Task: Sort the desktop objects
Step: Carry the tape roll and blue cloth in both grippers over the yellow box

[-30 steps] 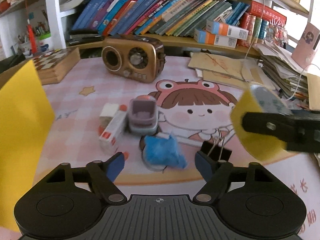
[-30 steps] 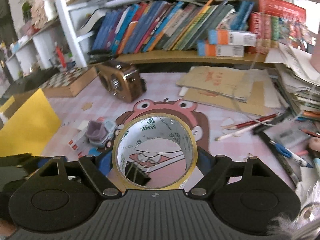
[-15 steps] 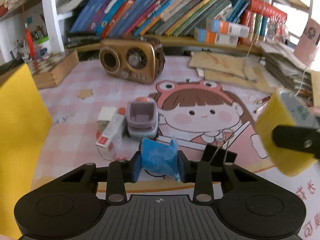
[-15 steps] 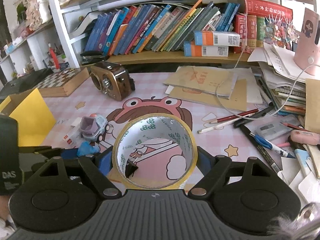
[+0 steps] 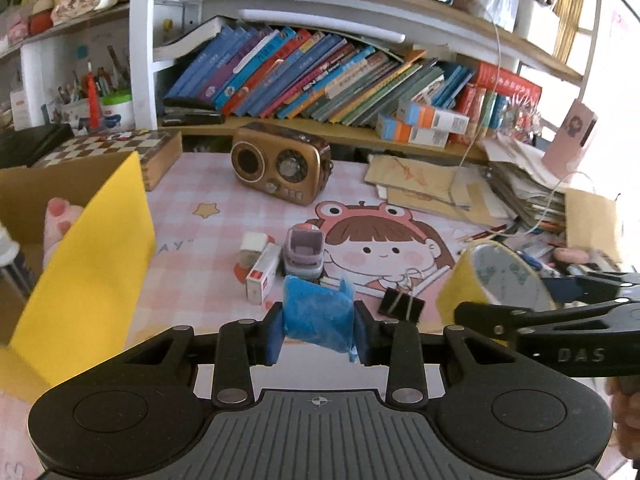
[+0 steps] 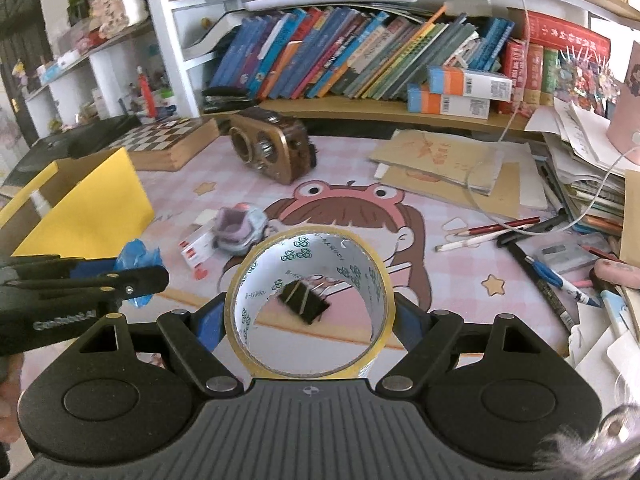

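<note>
My left gripper (image 5: 318,330) is shut on a crumpled blue wad (image 5: 318,320) and holds it above the pink desk mat (image 5: 200,248); the same wad (image 6: 138,260) shows in the right wrist view, at the left. The right gripper (image 6: 308,316) is shut on a yellow tape roll (image 6: 306,308), which also appears at the right of the left wrist view as the tape roll (image 5: 496,280). On the mat lie a black binder clip (image 5: 401,306), a small purple toy car (image 5: 304,250) and a red-and-white small box (image 5: 262,274).
An open yellow cardboard box (image 5: 92,264) stands at the left. A brown radio (image 5: 282,170), a chessboard box (image 5: 120,148) and a paper stack (image 5: 432,184) lie behind. Pens and pencils (image 6: 520,236) clutter the right side. Bookshelves (image 5: 320,80) line the back.
The left gripper closed on the blue wad and lifted it off the mat, drawing back. The right gripper with the tape roll also drew back a little and rose.
</note>
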